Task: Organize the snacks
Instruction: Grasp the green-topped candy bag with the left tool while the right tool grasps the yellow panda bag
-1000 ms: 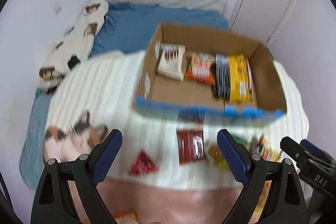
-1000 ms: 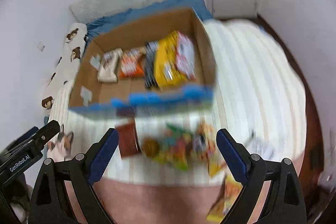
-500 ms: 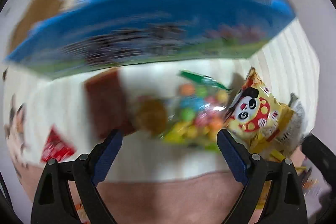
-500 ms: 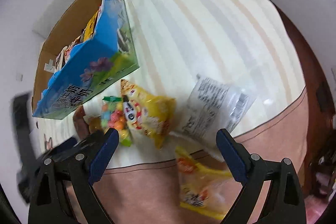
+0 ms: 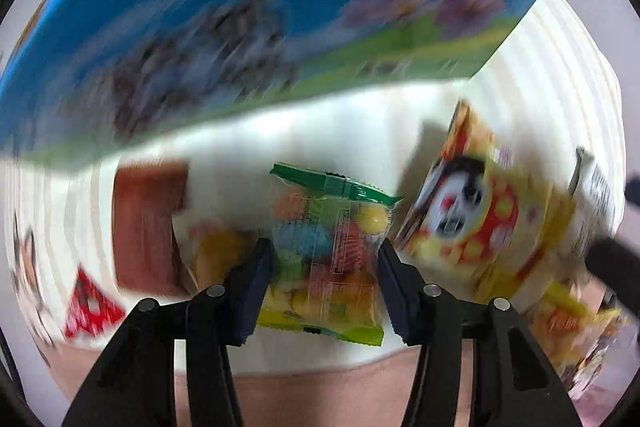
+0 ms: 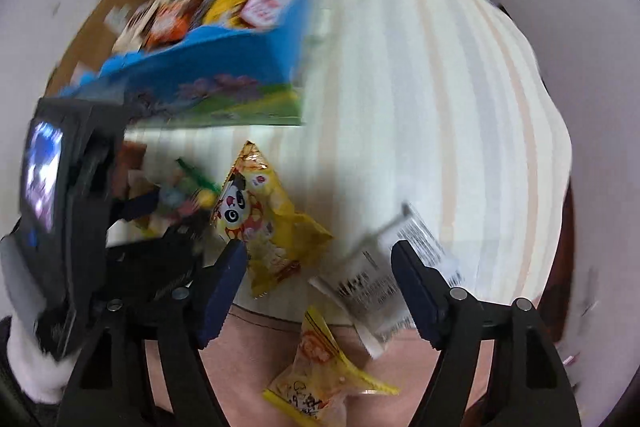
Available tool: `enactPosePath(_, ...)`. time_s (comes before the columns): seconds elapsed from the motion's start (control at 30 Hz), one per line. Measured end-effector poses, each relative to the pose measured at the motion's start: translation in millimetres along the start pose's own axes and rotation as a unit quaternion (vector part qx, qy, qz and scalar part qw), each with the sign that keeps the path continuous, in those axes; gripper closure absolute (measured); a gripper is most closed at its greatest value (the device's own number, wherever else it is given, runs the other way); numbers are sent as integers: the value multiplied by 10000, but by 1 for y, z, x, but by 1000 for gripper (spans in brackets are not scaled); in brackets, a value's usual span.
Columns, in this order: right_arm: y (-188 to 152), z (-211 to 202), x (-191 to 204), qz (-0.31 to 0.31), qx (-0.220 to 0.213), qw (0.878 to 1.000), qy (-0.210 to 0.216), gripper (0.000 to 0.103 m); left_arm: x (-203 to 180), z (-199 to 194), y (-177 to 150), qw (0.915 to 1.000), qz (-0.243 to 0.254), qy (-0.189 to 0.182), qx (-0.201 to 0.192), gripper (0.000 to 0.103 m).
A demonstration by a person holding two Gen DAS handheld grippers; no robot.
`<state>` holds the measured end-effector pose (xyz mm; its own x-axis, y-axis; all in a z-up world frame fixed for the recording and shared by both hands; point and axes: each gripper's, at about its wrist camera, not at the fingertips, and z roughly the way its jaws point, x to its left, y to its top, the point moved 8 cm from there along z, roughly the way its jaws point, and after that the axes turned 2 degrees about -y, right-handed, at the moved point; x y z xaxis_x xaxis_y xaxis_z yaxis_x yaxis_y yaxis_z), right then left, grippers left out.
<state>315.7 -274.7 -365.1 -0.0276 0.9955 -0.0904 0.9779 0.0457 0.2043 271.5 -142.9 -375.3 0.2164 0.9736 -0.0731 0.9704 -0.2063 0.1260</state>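
left fingers (image 5: 256,267) press both sides of a candy bag (image 5: 328,251), gripping it on the striped cloth (image 5: 552,67) below the blue box (image 5: 240,11). a panda bag (image 5: 472,219) lies just right. right view: right gripper (image 6: 316,275) spread wide, holding nothing, above a white packet (image 6: 376,279).

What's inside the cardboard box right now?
The box holds several snack packets: a yellow bag, a red-and-white packet and an orange one. Its blue front wall hides anything lower down.
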Motion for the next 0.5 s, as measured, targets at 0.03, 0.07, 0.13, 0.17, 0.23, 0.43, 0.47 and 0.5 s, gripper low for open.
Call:
enactPosePath(0.03,5,5,12,-256,60,9996,-44,26,7,-1,-11,9999,-138,-23,38,54)
enactPosePath(0.07,7,8,19,-422,97,9990,-78,26,14,-1,-21,9996,-275,-39,91,54)
enactPosePath(0.13,11,24,41,-949,240,9949,-225,26,25,-1,-37,9986,-508,-85,136,54)
enactPosePath(0.17,11,31,51,-1186,292,9921,-295,26,32,-2,-47,9979,-622,-90,161,53)
enactPosePath(0.23,8,45,69,-1698,458,9836,-404,25,42,-4,-57,9968,-774,-103,185,53)
enactPosePath(0.43,-1,84,97,-2893,822,9480,-1040,17,62,-4,-78,9931,-1113,-256,274,49)
enactPosePath(0.47,-2,88,96,-2792,900,9502,-1055,19,67,-4,-85,9924,-1152,-293,315,47)
enactPosePath(0.5,0,89,94,-2585,913,9564,-1004,21,68,-2,-88,9916,-1189,-360,355,47)
